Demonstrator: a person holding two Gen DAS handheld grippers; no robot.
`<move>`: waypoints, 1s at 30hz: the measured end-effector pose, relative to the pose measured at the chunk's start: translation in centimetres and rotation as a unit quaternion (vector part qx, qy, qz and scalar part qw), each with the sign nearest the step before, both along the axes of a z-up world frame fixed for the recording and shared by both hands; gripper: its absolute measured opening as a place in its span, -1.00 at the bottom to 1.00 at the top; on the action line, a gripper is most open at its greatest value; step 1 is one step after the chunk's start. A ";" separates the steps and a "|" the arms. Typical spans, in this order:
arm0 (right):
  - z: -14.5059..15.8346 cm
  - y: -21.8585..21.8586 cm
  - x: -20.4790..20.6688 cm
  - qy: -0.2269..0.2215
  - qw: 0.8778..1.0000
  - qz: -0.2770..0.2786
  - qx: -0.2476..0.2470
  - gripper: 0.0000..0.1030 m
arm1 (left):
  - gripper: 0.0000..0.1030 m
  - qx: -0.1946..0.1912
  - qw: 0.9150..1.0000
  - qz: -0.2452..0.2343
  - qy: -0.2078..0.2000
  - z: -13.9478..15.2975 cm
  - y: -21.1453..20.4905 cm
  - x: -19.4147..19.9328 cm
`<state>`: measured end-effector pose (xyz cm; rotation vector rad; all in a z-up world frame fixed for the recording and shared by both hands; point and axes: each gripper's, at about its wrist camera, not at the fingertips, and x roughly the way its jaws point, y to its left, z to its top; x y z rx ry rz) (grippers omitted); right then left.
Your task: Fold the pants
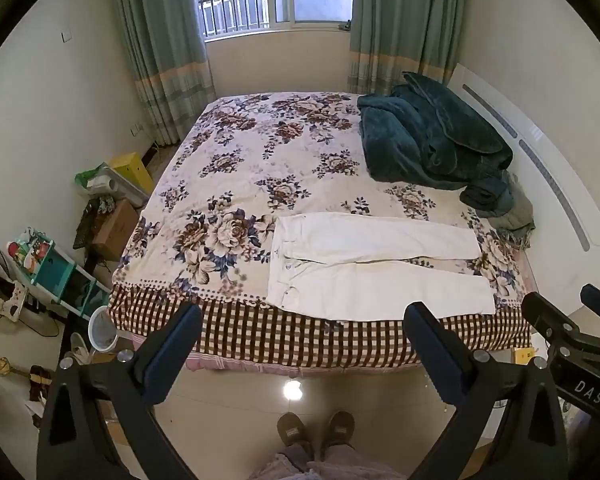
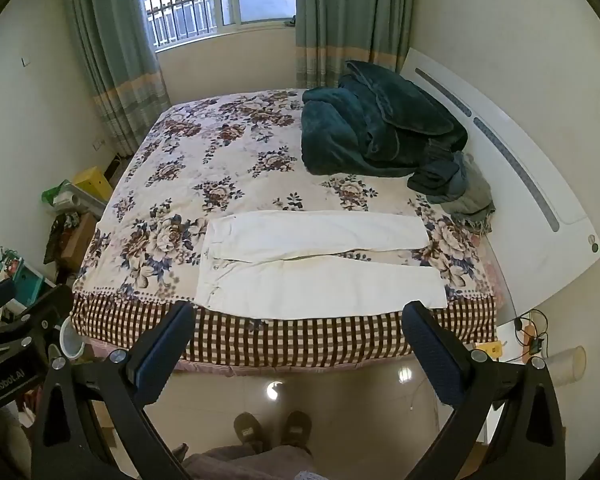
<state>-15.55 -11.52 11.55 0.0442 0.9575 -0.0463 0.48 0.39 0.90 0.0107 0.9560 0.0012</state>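
White pants [image 1: 374, 266] flat on floral bedspread [image 1: 236, 168], near edge of bed, waistband left, two legs running right, slight gap between legs. Left gripper [image 1: 304, 322] held off bed over floor, fingers spread wide, gripping nothing; pants just beyond fingertips, between them. Right gripper [image 2: 298, 320] likewise released, empty, fingers wide apart; pants [image 2: 320, 264] ahead, apart from tips. Teal blanket [image 1: 432, 140] heaped at far right, well apart from pants. Slippers [image 1: 316, 430] on floor below.

White pants [image 1: 376, 268] lie flat on the floral bed [image 1: 240, 168], hand-held gripper [image 1: 302, 320] spread wide.
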 end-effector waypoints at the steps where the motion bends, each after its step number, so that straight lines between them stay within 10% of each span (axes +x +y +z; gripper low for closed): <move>1: 0.0 0.0 0.0 0.000 1.000 0.000 0.000 1.00 | 1.00 0.000 1.000 -0.001 0.000 0.0 0.0 0.0; 30: 0.5 0.0 0.1 0.000 1.000 0.004 0.001 1.00 | 1.00 0.001 1.000 0.000 0.002 0.5 0.4 -0.5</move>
